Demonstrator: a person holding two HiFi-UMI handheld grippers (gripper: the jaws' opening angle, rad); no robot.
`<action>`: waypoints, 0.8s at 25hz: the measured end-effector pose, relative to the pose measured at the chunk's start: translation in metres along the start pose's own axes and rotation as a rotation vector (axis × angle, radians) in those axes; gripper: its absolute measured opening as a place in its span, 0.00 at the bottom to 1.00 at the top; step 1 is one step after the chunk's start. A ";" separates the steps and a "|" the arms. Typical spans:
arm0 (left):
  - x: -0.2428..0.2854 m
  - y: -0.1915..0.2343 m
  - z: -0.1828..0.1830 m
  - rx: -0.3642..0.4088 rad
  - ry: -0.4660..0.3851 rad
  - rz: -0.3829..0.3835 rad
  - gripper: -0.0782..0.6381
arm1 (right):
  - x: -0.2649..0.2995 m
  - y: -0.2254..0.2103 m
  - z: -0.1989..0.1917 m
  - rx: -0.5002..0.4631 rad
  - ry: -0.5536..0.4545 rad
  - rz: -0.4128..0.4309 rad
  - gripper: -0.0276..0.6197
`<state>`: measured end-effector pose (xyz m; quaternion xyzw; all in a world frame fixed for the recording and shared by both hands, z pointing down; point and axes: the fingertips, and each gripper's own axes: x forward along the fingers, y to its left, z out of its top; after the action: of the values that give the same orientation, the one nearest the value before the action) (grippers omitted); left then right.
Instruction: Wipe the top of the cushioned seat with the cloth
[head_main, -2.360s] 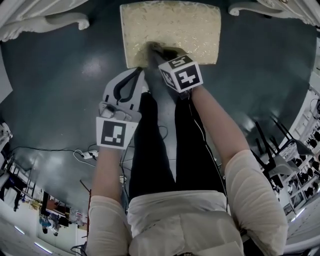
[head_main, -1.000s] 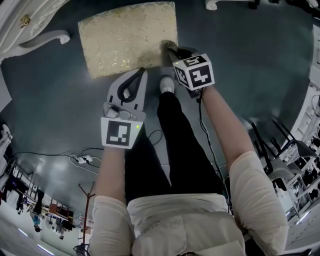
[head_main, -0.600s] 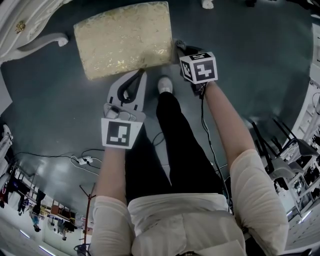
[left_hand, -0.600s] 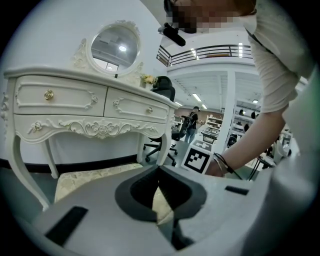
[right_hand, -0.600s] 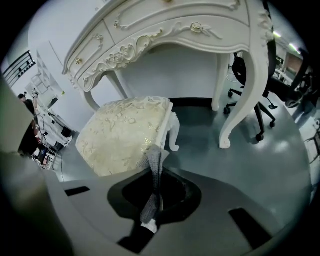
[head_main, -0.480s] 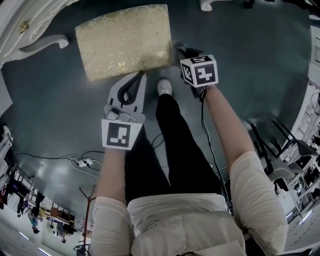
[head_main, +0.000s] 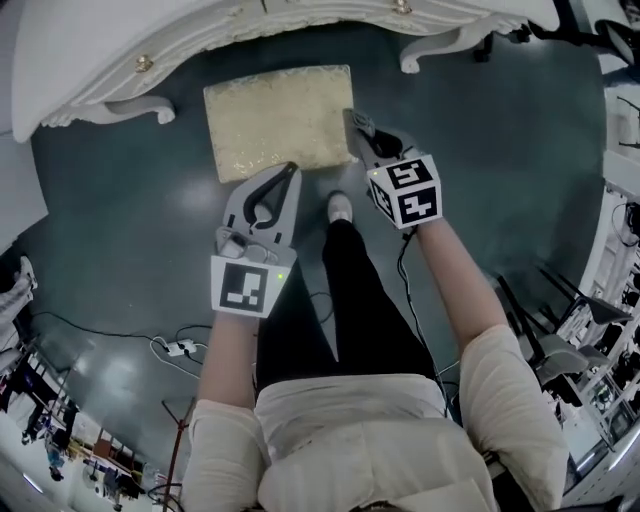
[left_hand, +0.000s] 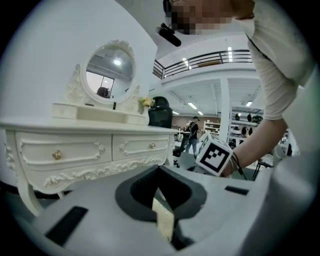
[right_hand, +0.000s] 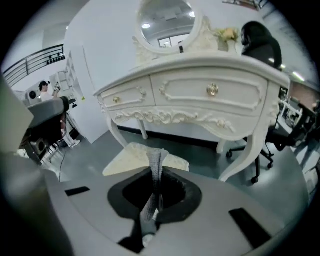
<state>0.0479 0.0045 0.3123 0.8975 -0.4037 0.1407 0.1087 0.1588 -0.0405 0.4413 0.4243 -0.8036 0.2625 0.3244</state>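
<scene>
The cushioned seat (head_main: 278, 120) is a cream and gold pad that stands low on the dark floor in front of a white dressing table (head_main: 200, 40). My right gripper (head_main: 353, 120) hangs just off the seat's right edge, shut on a thin grey cloth (right_hand: 155, 170) that stands up between its jaws. The right gripper view looks over the cloth toward the seat (right_hand: 131, 156), which is below and ahead. My left gripper (head_main: 291, 170) is shut and holds nothing, and its tip sits near the seat's front edge, raised off it.
The dressing table (right_hand: 200, 95) with its curved legs and mirror (left_hand: 110, 70) stands behind the seat. My shoe (head_main: 340, 207) is on the floor just before the seat. Cables (head_main: 180, 345) lie at lower left, and chairs (head_main: 560, 300) crowd the right side.
The right gripper has slid with the cloth from the seat's top off its right edge. The view has pulled back, so the seat looks smaller and the dressing table shows.
</scene>
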 end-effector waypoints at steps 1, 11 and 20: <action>-0.008 0.004 0.015 0.020 -0.008 0.003 0.11 | -0.011 0.006 0.015 -0.017 -0.023 -0.003 0.09; -0.085 0.045 0.155 0.027 -0.143 0.045 0.11 | -0.117 0.075 0.164 -0.082 -0.243 0.003 0.09; -0.156 0.066 0.260 0.121 -0.217 0.112 0.11 | -0.229 0.129 0.282 -0.150 -0.528 -0.017 0.09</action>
<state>-0.0579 -0.0099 0.0212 0.8883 -0.4534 0.0729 0.0019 0.0630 -0.0549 0.0680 0.4597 -0.8739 0.0796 0.1364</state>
